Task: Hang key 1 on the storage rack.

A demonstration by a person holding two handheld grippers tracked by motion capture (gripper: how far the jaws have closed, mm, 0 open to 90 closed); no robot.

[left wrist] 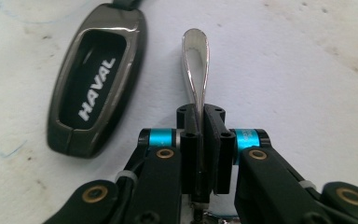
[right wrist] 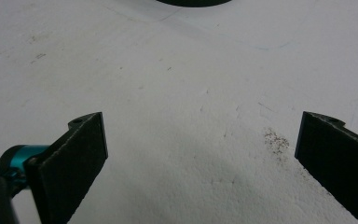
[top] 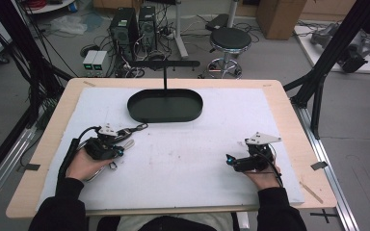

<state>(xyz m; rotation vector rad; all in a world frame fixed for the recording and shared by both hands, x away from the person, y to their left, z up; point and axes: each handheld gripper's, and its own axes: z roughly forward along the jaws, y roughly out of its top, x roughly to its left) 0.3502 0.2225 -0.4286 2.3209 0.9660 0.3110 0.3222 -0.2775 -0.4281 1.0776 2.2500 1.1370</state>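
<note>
The left gripper [left wrist: 200,140] has its fingers clamped edge-on on a slim metal loop [left wrist: 196,70] at the counter's [top: 183,159] near left, beside the key fob [left wrist: 98,79], so it could twist free, while the right gripper [right wrist: 200,154] fingers stand apart.

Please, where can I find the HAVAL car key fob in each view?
High view: the key fob lies left of centre, just ahead of the left gripper, before the black tray.
Left gripper view: upper left, beside the clamped metal loop.
Right gripper view: not in it.
Shared landmark: white mat.
</note>
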